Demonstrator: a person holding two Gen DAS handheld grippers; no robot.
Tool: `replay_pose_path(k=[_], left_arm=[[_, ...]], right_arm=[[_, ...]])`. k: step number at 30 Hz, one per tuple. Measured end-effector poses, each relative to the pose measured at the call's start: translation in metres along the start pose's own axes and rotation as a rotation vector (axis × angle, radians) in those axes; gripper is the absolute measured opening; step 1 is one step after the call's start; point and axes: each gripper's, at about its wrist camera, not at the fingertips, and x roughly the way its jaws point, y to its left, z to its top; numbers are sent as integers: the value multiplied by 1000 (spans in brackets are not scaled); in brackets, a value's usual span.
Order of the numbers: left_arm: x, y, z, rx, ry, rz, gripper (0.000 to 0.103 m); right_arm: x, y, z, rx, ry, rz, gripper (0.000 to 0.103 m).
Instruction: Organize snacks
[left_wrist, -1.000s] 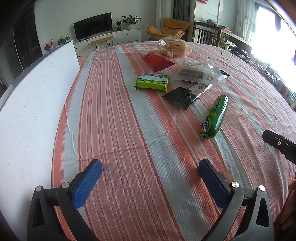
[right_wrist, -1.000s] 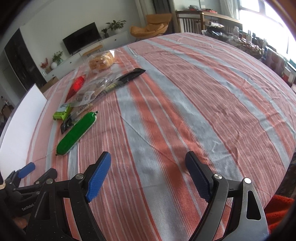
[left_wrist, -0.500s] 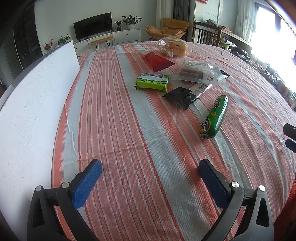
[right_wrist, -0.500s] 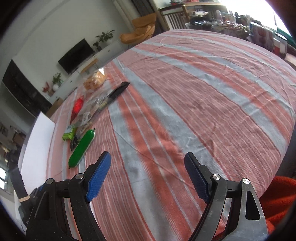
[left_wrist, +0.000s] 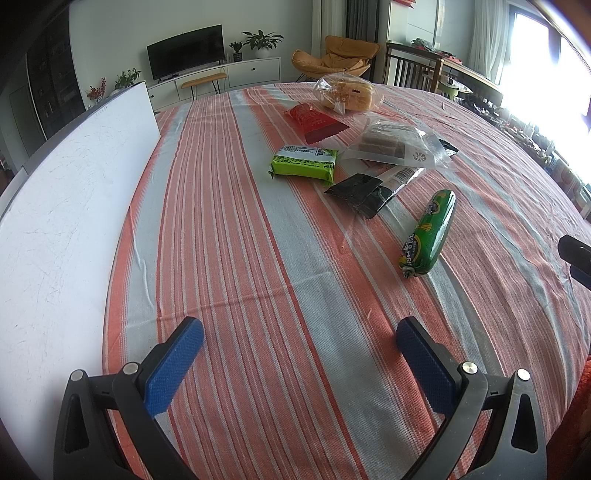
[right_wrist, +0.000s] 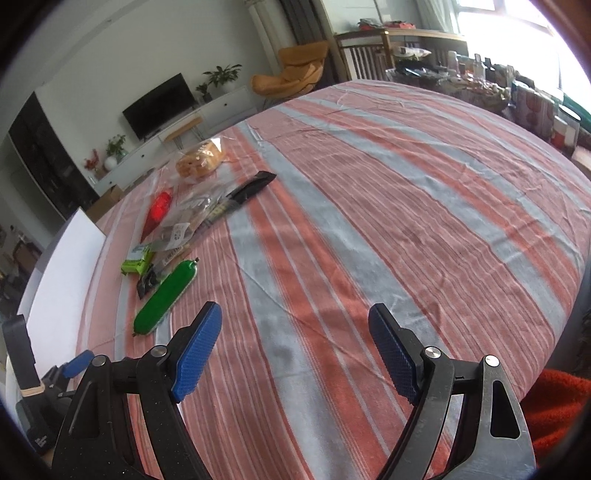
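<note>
Several snacks lie on a striped tablecloth: a green sausage (left_wrist: 427, 232) (right_wrist: 166, 297), a lime-green packet (left_wrist: 303, 166) (right_wrist: 137, 263), a black packet (left_wrist: 360, 194), a red packet (left_wrist: 314, 120) (right_wrist: 159, 210), a clear bag of brown bars (left_wrist: 395, 146) and a bag of bread (left_wrist: 345, 94) (right_wrist: 201, 164). My left gripper (left_wrist: 300, 354) is open and empty, well short of the snacks. My right gripper (right_wrist: 295, 345) is open and empty, with the sausage to its left.
A white board (left_wrist: 62, 206) (right_wrist: 61, 269) lies along the table's left side. The left gripper's body (right_wrist: 44, 387) shows at the lower left of the right wrist view. The right gripper's edge (left_wrist: 576, 258) shows at the right of the left wrist view.
The right gripper swung and tilted, then levelled, now pointing more towards the snacks. The left gripper has stayed still. Nothing was grasped.
</note>
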Motion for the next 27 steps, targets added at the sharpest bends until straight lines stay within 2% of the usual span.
replay_pose_path(k=[16, 27], left_arm=[[0, 0, 0, 0, 0, 0, 103], [0, 1, 0, 0, 0, 0, 103]], right_arm=[[-4, -9, 4, 44, 8, 94, 85], [6, -7, 4, 45, 74, 130, 85]])
